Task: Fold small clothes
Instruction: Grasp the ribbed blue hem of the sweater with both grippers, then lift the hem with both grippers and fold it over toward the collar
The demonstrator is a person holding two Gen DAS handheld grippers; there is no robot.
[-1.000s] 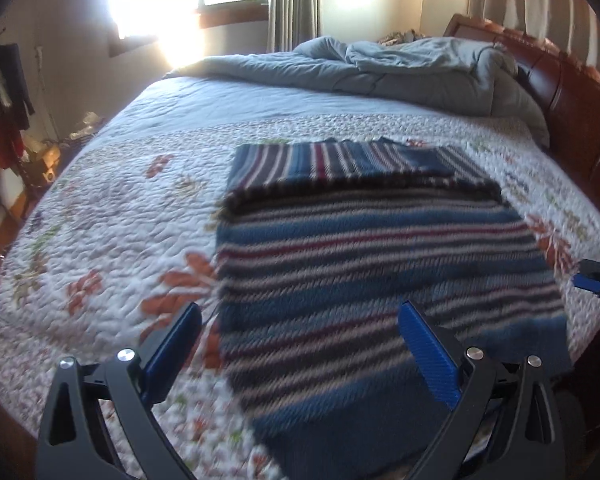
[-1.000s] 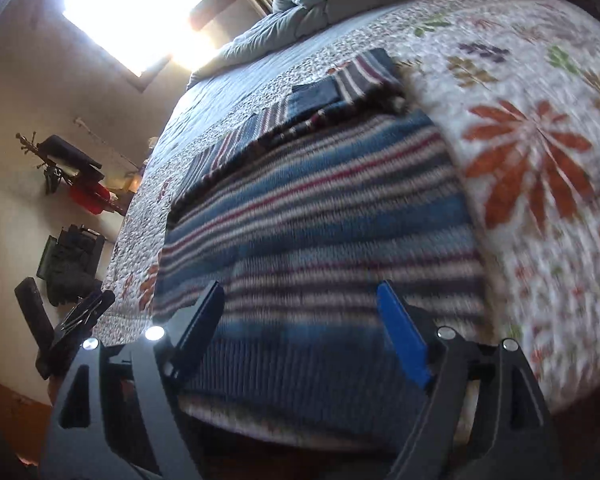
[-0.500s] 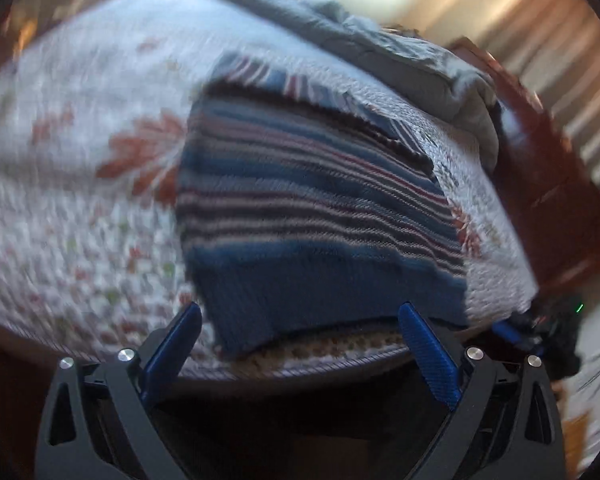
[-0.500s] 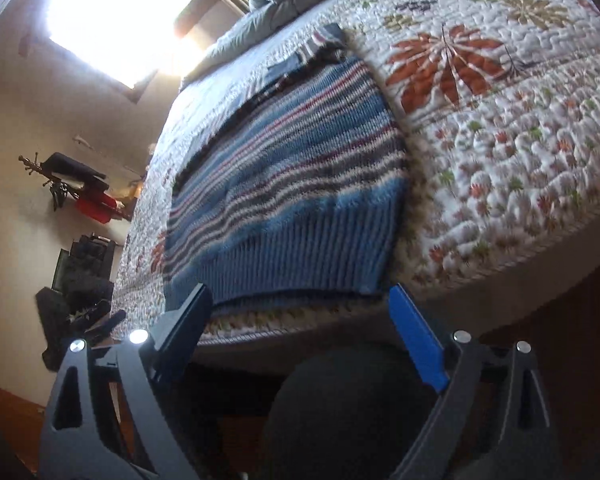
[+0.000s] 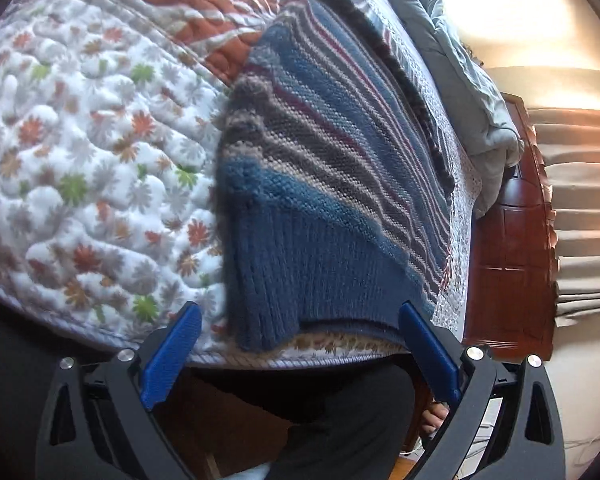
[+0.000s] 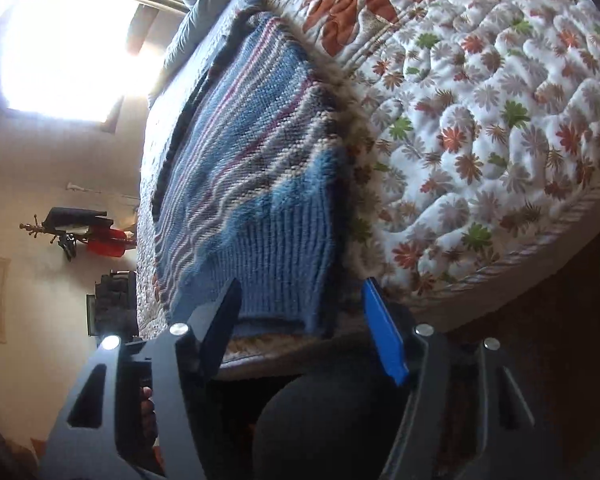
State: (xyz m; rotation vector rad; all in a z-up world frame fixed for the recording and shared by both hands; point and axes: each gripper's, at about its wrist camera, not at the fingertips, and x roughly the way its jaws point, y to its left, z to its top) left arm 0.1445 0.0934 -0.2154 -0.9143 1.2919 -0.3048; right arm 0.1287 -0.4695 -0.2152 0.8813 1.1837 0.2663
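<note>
A blue knit sweater (image 5: 332,184) with grey, cream and maroon stripes lies flat on the floral quilt (image 5: 80,152), its ribbed hem at the bed's near edge. My left gripper (image 5: 300,318) is open, low at that edge, with the hem's left corner between its blue pads (image 5: 172,352) and untouched by them. In the right wrist view the same sweater (image 6: 252,184) reaches the quilt's (image 6: 480,128) edge. My right gripper (image 6: 300,296) straddles the hem's right corner. Its jaws are closing, and a gap still shows beside the right pad (image 6: 384,336).
A grey duvet (image 5: 460,92) is bunched at the head of the bed by the wooden headboard (image 5: 508,240) and a pleated curtain (image 5: 584,208). A person's dark trousers (image 5: 340,412) fill the space under both grippers. A bright window (image 6: 60,48) and coat rack (image 6: 80,232) stand at the far wall.
Both grippers dropped from over the bed to its near edge and rolled, so the bed now looks tilted. The hem corners now sit between the jaws. The right jaws have narrowed.
</note>
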